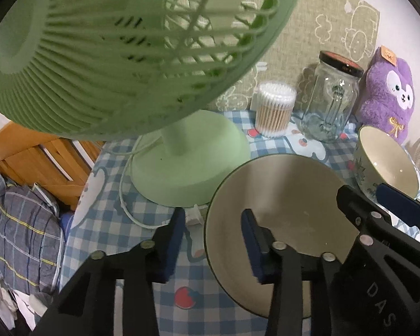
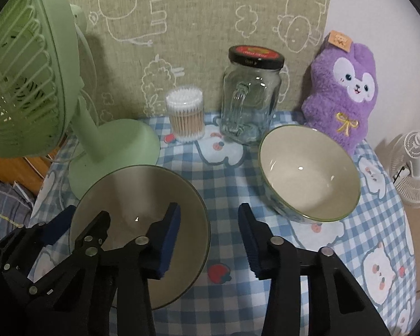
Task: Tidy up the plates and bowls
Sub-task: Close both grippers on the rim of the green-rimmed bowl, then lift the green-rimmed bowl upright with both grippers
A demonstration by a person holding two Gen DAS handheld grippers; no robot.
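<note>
A cream plate (image 1: 288, 196) (image 2: 137, 193) with a dark green rim lies on the blue checked tablecloth (image 2: 226, 184). My left gripper (image 1: 212, 240) straddles the plate's left rim, one pad outside and one over the plate, with a wide gap and no pad touching. My right gripper (image 2: 210, 235) straddles the opposite rim the same way, pads apart. Each gripper also shows in the other view: the right gripper (image 1: 369, 198) and the left gripper (image 2: 81, 221). A cream bowl (image 2: 308, 173) (image 1: 386, 156) with a patterned outside stands right of the plate.
A green table fan (image 2: 112, 145) stands close behind the plate's left side, its cord (image 1: 126, 204) trailing beside the rim. At the back are a cotton-swab tub (image 2: 185, 117), a glass jar (image 2: 252, 98) and a purple plush (image 2: 341, 95). The table edge drops off at the right.
</note>
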